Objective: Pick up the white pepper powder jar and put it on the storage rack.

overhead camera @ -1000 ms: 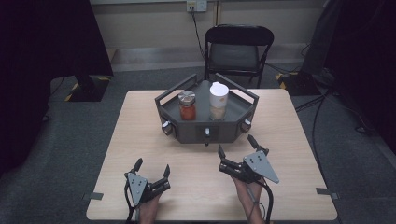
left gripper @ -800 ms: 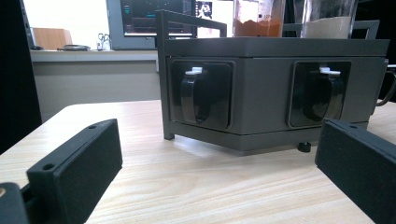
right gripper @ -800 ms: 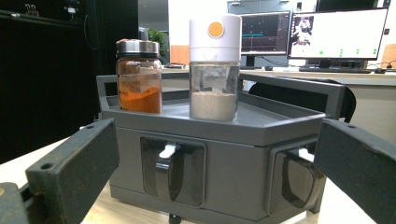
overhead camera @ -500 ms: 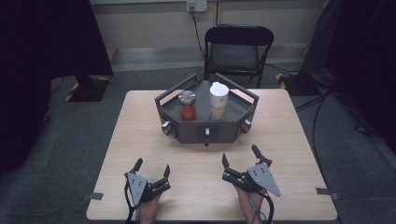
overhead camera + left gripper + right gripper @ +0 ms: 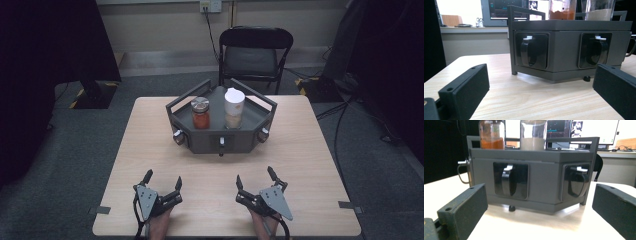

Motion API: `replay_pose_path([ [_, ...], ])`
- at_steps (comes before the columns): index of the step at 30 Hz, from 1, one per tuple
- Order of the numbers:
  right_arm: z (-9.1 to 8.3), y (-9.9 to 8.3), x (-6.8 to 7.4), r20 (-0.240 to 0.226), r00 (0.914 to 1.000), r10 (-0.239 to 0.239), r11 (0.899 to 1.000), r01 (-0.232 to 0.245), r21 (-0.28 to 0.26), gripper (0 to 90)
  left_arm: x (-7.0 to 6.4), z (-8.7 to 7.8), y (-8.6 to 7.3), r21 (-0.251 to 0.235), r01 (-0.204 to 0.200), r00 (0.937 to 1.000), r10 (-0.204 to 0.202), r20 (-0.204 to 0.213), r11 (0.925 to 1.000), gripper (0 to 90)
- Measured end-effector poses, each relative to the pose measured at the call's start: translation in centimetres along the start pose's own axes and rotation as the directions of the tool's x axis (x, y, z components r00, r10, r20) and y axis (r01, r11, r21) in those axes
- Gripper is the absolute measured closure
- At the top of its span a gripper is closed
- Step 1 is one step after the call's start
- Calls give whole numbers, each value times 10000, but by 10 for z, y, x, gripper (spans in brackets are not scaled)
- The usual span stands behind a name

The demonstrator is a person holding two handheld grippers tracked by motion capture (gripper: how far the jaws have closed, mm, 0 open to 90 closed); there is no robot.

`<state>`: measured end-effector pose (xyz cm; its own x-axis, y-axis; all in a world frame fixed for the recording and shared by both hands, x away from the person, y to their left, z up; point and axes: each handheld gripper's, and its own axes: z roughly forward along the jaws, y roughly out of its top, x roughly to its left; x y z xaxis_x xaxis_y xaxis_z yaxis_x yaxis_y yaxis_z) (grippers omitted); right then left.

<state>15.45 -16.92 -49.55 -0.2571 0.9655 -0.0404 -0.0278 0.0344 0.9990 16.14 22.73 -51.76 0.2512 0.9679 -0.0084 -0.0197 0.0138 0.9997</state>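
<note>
- I have both claws parked low at the near edge of the desk (image 5: 310, 150), a start pose with nothing in hand.
- Left claw (image 5: 162, 182): jaws spread wide, empty, pointing toward the grey rack (image 5: 220, 142). In the left gripper view its black jaws frame bare wood and the rack face beyond.
- Right claw (image 5: 256, 179): also spread, empty, aimed at the same rack from the other side of centre.
- The rack sits mid-desk toward the far side, well apart from both claws. It is a low angled tray with railings, and I judge the rails are there so the jars cannot slide off.
- Two jars stand upright inside it, just beside each other: a jar of orange powder (image 5: 200, 114) with a metal lid on the left, a jar of pale powder (image 5: 234, 109) with a white lid on the right.
- The front faces carry recessed black handles (image 5: 529, 50), which look made for a claw to hook or pinch; the right gripper view shows two more (image 5: 507, 182).
- The nearest things to reach are those handles, so I judge the spread jaws are readied for a straight forward approach.
- A folding chair (image 5: 255, 55) stands behind the desk, out of the way.
- Risk as I see it: bumping the rack could rock the tall jars.
</note>
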Motion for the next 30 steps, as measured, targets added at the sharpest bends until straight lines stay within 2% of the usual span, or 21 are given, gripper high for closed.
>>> replay_pose_path([
  [15, -2, -14, 5, 336, 9994, 24, 9998, -32, 217, 0, 0, 0, 0, 0, 0, 10000, 0, 0, 10000, 0],
  [20, -5, -18, 6, 417, 9990, 141, 9999, -139, -52, 0, 0, 0, 0, 2, 0, 10000, 0, 0, 10000, 0],
  [30, -5, -19, 4, 357, 9991, 242, 9997, -240, -55, 0, 0, 0, 0, -1, 0, 10000, 0, 0, 10000, 0],
])
